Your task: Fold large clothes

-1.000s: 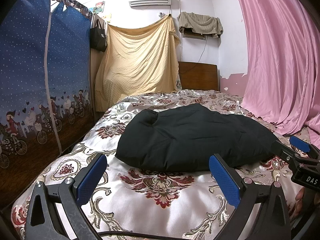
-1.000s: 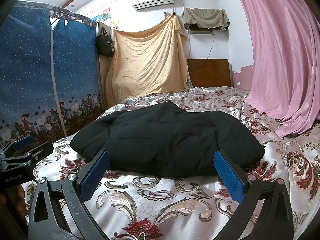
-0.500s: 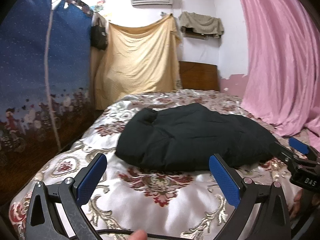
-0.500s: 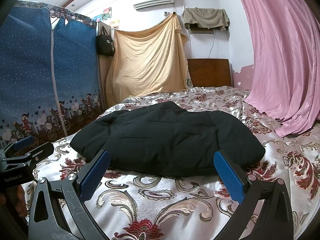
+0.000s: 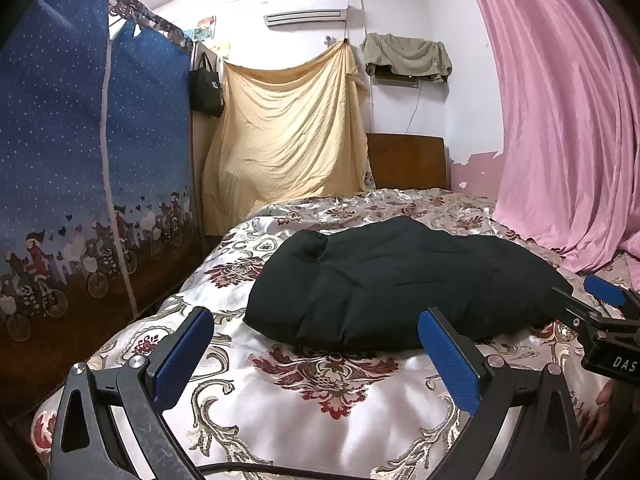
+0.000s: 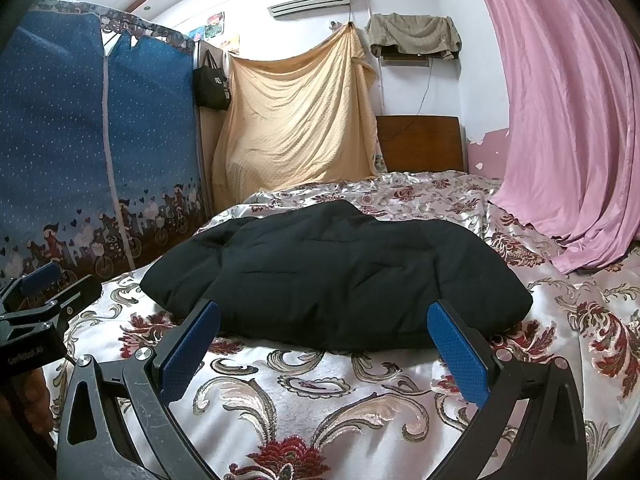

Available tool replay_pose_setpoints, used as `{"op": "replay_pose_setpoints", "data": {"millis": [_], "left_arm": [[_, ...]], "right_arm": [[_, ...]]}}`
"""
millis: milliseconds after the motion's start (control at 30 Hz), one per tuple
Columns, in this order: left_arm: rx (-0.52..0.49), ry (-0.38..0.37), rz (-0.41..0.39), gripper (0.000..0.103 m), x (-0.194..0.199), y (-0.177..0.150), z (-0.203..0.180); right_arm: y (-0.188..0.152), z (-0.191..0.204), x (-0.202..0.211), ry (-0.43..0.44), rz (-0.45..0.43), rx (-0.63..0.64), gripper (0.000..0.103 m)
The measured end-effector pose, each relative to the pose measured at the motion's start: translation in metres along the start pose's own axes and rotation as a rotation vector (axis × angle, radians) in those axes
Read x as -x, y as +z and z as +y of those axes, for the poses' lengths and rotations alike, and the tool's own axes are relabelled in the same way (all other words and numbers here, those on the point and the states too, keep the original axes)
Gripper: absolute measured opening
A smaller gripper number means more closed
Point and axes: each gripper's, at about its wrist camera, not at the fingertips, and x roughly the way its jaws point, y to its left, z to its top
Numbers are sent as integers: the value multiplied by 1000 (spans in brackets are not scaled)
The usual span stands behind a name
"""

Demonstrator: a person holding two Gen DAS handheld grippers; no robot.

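A black padded jacket [image 5: 392, 280] lies folded in a compact bundle on the floral satin bedspread [image 5: 320, 392]; it also shows in the right wrist view [image 6: 340, 272]. My left gripper [image 5: 316, 348] is open and empty, held just in front of the jacket's near left edge. My right gripper [image 6: 324, 344] is open and empty, just in front of the jacket's near edge. The right gripper shows at the right edge of the left wrist view [image 5: 600, 312]; the left gripper shows at the left edge of the right wrist view [image 6: 44, 292].
A blue fabric wardrobe [image 5: 80, 184] stands along the bed's left side. A pink curtain [image 5: 568, 120] hangs on the right and drapes onto the bed. A yellow sheet [image 5: 288, 136] and a wooden headboard [image 5: 406, 160] are at the far end.
The left wrist view shook and blurred half a second ago and is steady again; the camera sits slightly lower and closer. The jacket and the right gripper have not moved.
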Motion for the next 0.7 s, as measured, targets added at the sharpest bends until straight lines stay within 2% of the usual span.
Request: {"op": "replay_pose_setpoints", "data": {"millis": [700], "left_arm": [[2,12,1,103,-3,0,5]], "right_arm": [[-3,-3,-2,8,8,3,102]]}}
